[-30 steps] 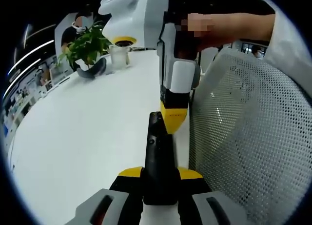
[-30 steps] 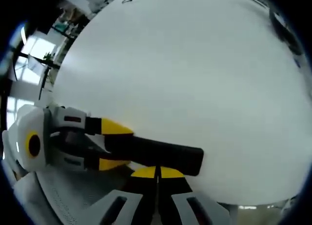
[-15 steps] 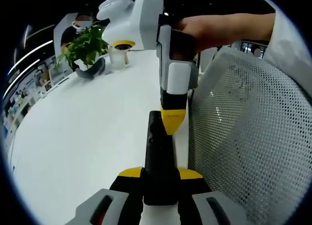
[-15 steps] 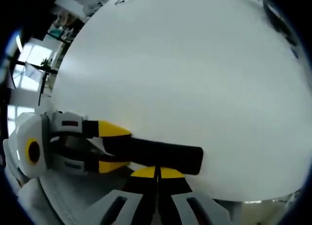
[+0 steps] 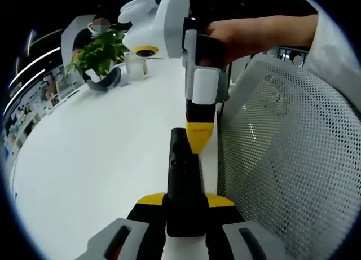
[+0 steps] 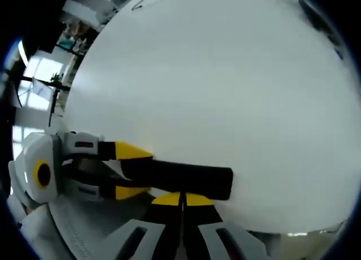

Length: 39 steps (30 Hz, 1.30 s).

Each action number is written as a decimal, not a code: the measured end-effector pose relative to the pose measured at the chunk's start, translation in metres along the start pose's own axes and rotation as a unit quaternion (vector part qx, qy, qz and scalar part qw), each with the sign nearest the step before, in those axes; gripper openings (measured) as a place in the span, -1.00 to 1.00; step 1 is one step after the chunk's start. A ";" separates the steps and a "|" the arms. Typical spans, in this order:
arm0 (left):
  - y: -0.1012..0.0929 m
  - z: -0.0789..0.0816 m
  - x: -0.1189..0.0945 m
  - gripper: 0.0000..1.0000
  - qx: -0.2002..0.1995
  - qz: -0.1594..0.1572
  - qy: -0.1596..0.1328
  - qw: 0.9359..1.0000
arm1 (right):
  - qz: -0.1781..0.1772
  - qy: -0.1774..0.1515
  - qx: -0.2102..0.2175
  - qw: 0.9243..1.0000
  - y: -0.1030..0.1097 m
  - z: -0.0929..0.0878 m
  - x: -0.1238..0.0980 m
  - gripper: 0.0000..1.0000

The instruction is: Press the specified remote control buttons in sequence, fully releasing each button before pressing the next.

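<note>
Left gripper view: left gripper (image 5: 183, 206) clamps the remote control (image 5: 181, 175) at the table (image 5: 101, 158) edge; right gripper (image 5: 199, 140), jaws closed (empty), has lifted slightly, suggesting button release.

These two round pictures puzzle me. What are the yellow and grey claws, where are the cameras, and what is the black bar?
There is no robot here: a person holds a pair of hand tongs in each hand, and a small fisheye camera rides on each pair, looking forward along its jaws.

In the left gripper view, the left tongs rise from the bottom, shut on a black remote control held above a white table. The right tongs come down from above, held by the person's hand, with their yellow tip at the remote's far part. Whether a button is pressed I cannot tell.

The right gripper view looks down on the same remote, with the left tongs at its left.

At the table's far end stand a potted plant and a small cup. A white mesh chair back stands beside the table.
</note>
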<state>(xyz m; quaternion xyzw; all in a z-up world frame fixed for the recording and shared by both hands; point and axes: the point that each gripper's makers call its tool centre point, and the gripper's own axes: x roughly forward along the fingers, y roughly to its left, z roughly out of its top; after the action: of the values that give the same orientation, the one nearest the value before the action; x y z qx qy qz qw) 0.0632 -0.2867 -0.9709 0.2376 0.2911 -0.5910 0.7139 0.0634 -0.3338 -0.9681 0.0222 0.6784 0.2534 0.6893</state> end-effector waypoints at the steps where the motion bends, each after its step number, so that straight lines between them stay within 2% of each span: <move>1: 0.000 0.000 0.000 -0.52 0.001 0.000 0.000 1.000 | -0.008 0.003 -0.008 1.000 -0.001 0.000 -0.001 -1.00; 3: 0.000 0.000 0.000 -0.52 0.001 0.000 0.000 1.000 | -0.021 0.003 -0.018 1.000 -0.004 0.002 -0.003 -1.00; 7: 0.000 0.000 0.000 -0.52 0.000 0.000 0.000 1.000 | -0.022 0.004 -0.022 1.000 -0.006 0.005 -0.004 -1.00; 9: 0.000 0.000 0.000 -0.52 0.000 0.000 0.000 1.000 | -0.017 0.022 -0.020 0.999 -0.005 0.000 0.000 -1.00; 17: 0.001 0.000 0.000 -0.52 -0.001 0.000 -0.001 1.000 | -0.037 0.017 -0.041 0.998 -0.006 0.001 0.000 -1.00; 23: 0.001 0.000 0.000 -0.51 0.001 0.000 0.000 1.000 | -0.021 0.035 -0.021 0.999 -0.009 0.002 0.001 -1.00; 28: 0.001 0.000 0.001 -0.51 -0.003 0.005 0.012 1.000 | -0.003 0.019 -0.014 1.000 -0.007 0.000 -0.001 -1.00; 33: 0.002 0.000 0.000 -0.48 -0.008 0.010 0.014 1.000 | 0.015 -0.006 0.019 1.000 -0.007 0.003 -0.006 -1.00; 37: -0.001 0.000 0.000 -0.50 0.012 0.009 0.010 1.000 | 0.002 -0.025 0.005 1.000 -0.008 0.011 -0.015 -1.00; 39: 0.000 0.000 0.000 -0.51 0.009 0.009 0.010 1.000 | 0.004 -0.032 -0.003 0.999 -0.005 0.015 -0.016 -1.00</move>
<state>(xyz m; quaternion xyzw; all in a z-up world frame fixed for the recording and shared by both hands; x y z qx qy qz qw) 0.0629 -0.2866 -0.9710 0.2525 0.2905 -0.5852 0.7137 0.0805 -0.3395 -0.9540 0.0311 0.6552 0.2577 0.7095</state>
